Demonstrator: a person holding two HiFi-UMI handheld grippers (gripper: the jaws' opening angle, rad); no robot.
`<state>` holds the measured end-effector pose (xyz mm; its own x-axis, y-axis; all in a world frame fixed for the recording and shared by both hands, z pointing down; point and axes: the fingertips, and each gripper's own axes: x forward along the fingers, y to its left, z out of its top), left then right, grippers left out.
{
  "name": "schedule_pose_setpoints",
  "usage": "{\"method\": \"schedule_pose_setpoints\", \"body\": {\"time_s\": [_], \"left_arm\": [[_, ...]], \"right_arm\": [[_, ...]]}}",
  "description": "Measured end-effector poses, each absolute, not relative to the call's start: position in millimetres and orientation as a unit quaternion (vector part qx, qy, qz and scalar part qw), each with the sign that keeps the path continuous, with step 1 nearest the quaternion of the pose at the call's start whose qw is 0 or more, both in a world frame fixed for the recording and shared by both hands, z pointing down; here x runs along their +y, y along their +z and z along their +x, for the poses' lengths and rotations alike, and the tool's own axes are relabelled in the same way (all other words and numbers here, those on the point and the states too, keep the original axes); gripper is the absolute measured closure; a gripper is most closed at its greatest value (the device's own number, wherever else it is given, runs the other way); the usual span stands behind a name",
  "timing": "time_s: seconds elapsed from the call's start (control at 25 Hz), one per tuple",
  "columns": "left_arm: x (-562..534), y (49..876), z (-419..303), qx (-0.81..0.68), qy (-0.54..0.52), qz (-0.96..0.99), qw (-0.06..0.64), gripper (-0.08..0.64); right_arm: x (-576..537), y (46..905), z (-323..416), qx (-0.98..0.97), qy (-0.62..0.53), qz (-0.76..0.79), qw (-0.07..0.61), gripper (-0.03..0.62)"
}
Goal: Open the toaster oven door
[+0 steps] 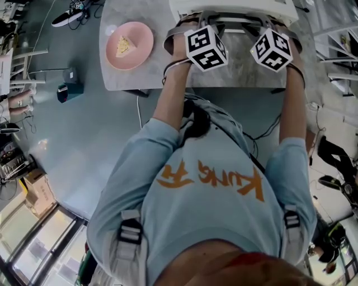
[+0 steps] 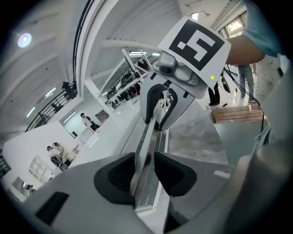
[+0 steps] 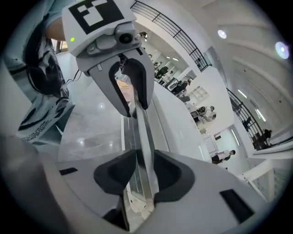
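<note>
The left gripper and right gripper are each pinching the door handle in their jaws, spaced apart, probably for an even pull.

The left hand-held gripper is pressing both black pads against the toaster oven's door handle. Farther along the same bar, the right hand-held gripper is straddling it, with the grey desk showing beside it.

White toaster oven stands at 12 o'clock in the head view, at the far edge of a grey marble table. A flat, silvery bar handle runs along its glass door. The door's angle cannot be told.
</note>
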<state>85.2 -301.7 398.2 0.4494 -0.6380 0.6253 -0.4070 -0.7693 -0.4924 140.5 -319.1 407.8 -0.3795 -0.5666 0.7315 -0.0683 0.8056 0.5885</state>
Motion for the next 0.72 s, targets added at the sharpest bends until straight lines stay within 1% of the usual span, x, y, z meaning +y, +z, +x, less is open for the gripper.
{"method": "schedule_pose_setpoints", "body": {"time_s": [0.44, 0.72], "left_arm": [[-274, 406, 88, 0.303, -0.443, -0.829, 0.158, 0.442], [-259, 413, 92, 0.311, -0.456, -0.818, 0.162, 0.457]], "right_arm": [[-293, 415, 144, -0.781, -0.259, 0.214, 0.526, 0.482], [-276, 420, 148, -0.768, -0.277, 0.226, 0.531, 0.486]]}}
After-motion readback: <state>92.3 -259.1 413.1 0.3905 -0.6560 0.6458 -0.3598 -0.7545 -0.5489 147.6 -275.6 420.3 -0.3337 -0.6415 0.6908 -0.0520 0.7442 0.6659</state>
